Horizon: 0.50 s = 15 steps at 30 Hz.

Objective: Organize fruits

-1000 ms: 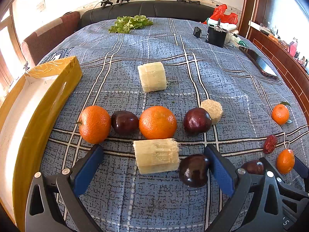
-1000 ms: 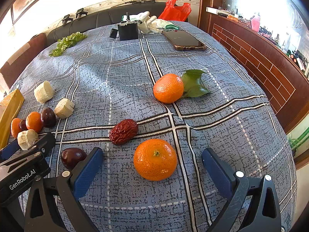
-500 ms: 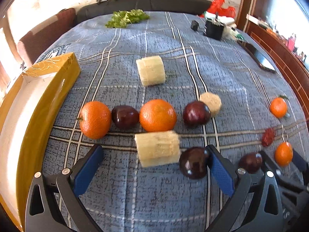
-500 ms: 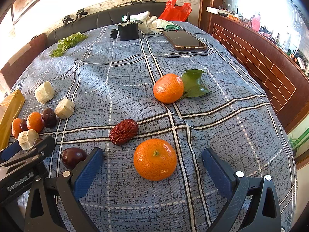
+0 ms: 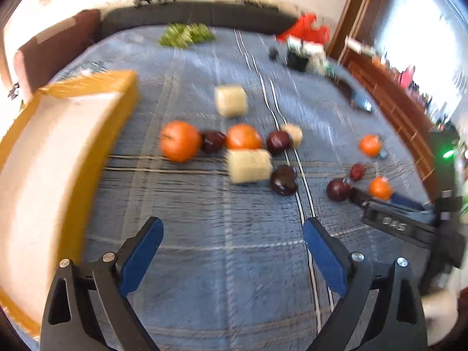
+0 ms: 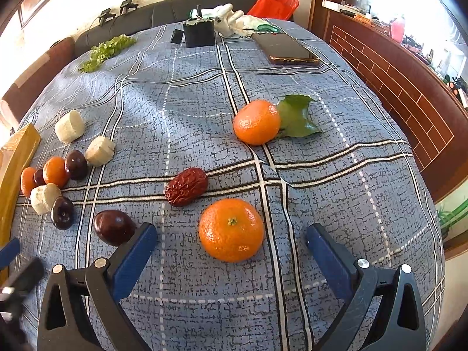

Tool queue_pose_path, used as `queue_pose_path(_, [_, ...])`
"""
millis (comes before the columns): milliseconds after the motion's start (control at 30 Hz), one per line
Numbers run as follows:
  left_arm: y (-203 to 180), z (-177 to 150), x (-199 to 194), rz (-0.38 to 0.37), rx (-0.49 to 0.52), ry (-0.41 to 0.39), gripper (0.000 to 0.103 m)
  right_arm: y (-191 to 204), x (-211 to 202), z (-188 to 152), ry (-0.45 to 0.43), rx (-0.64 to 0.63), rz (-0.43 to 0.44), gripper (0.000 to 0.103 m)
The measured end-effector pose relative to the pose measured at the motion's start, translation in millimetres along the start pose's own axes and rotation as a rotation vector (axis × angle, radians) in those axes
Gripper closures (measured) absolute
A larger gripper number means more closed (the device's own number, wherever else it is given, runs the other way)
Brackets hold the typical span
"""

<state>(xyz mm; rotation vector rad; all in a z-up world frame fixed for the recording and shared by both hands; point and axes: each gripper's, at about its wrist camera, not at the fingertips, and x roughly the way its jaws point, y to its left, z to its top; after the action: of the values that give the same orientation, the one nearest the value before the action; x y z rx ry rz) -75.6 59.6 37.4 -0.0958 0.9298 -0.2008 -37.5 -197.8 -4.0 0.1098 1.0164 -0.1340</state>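
The left gripper hangs released, jaws wide, above a bare stretch of blue plaid cloth with nothing between its fingers; the left wrist view is blurred. To its left the yellow box runs along the cloth's edge, walling off that side. Ahead lies a tight cluster: two oranges, three dark plums and three pale banana chunks, most touching or just beside one another. The right gripper is also spread open and empty, with a tangerine lying between its fingertips but clear of both. A fourth plum sits just beside the left fingertip, a wrinkled red date just beyond the tangerine, and a second tangerine with a green leaf farther on. Open cloth lies between this group and the cluster. Toward the far edge lie a phone, a black box, lettuce, white gloves and a red bag. To the right the cloth drops off beside brick-patterned panelling.
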Motion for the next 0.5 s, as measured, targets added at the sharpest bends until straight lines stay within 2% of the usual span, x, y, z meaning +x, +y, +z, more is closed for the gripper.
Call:
queue_pose_path(133, [31.0,4.0,-54.1,-0.001,-0.036,-0.083,0.007,1.4,-2.5,-1.5,0.0,0.005,-0.011,0.0])
queue_pose_path(233, [50.9,10.7,-102.5,0.025,-0.046,-0.2,0.007,0.8,-20.3,-6.8,-0.033,0.017,-0.001,0.003])
queue_pose_path(300, [60.9,17.6,-134.4,0.033,-0.05,-0.277,0.007,2.9,-42.5,-10.8,-0.096,0.01,0.005,0.003])
queue_pose_path(433, [67.5,36.3,-197.9,0.042,-0.02,-0.437,0.007,10.2,-119.8,-4.4,-0.324,-0.038,0.007,0.003])
queue_pose_path(500, [64.3,38.6,-218.0,0.067,0.007,-0.484,0.007,12.9,-149.9,-0.4,-0.408,-0.056,0.028,0.001])
